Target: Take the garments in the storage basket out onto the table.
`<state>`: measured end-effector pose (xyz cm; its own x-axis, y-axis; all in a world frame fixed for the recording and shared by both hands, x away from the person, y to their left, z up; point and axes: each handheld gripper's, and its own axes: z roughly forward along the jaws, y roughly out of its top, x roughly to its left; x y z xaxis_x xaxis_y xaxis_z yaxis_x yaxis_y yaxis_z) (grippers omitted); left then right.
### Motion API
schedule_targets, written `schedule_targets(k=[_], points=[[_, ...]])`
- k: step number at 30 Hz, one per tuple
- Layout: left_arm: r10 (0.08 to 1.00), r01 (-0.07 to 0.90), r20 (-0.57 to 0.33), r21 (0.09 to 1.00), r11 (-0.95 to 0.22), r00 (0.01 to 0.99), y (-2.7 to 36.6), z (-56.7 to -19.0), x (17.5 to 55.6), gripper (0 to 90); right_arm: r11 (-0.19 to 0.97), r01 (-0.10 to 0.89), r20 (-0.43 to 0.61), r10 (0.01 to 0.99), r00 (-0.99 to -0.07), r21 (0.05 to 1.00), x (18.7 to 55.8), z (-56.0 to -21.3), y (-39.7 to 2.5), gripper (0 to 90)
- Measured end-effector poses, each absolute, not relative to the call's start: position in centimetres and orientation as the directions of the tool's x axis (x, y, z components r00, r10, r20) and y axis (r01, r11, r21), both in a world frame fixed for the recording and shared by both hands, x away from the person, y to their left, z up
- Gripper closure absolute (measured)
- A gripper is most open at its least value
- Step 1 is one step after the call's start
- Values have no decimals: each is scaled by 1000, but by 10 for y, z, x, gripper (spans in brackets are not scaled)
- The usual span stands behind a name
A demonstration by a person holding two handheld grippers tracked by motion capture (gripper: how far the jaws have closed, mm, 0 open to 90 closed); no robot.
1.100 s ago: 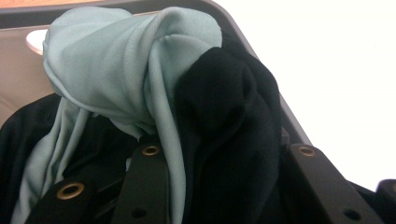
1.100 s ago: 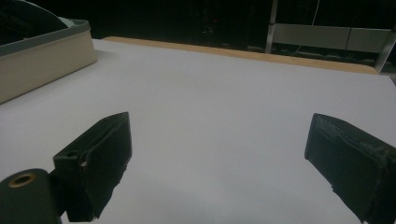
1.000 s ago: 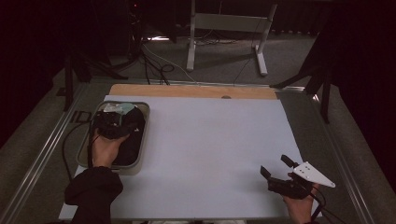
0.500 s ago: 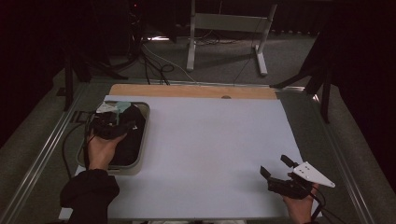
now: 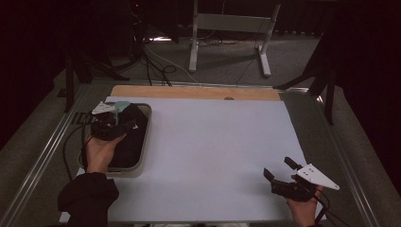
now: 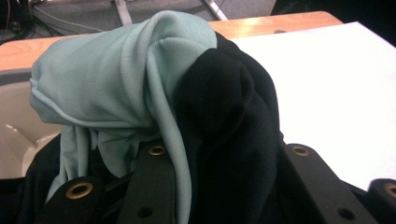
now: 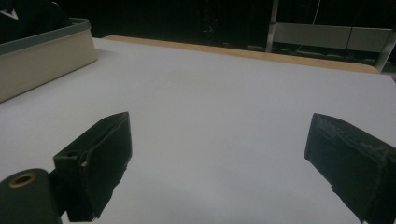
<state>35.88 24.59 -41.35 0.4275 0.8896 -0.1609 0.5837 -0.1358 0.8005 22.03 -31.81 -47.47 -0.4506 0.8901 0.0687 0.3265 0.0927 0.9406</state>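
A bundle of black cloth (image 6: 233, 116) with a mint-green cloth (image 6: 107, 79) draped over it rises between the jaws of my left gripper (image 6: 229, 151), which is shut on it. In the high view my left gripper (image 5: 112, 126) holds this bundle above the beige tray (image 5: 144, 137) at the table's left, and more black cloth (image 5: 127, 149) lies in the tray. My right gripper (image 5: 280, 176) rests open near the front right edge. Its jaws stand wide apart over bare white table in the right gripper view (image 7: 219, 126), with nothing between them.
The white table surface (image 5: 217, 142) spreads between the two hands. A wooden strip (image 5: 189, 92) runs along the far edge. The tray's wall (image 7: 42, 60) stands far left of my right gripper. A metal stand (image 5: 227, 28) and cables (image 5: 161, 66) are on the floor beyond.
My left gripper has moved up and away from the person, drawing the cloth bundle higher over the tray. The right gripper has stayed still.
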Motion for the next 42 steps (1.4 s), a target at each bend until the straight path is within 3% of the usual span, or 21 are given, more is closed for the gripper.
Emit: schedule_targets(k=[42], points=[[833,441,-174,893,-92,525,231,-378,347,707,98,324,63,890,-452,941,221,-475,-318,73]])
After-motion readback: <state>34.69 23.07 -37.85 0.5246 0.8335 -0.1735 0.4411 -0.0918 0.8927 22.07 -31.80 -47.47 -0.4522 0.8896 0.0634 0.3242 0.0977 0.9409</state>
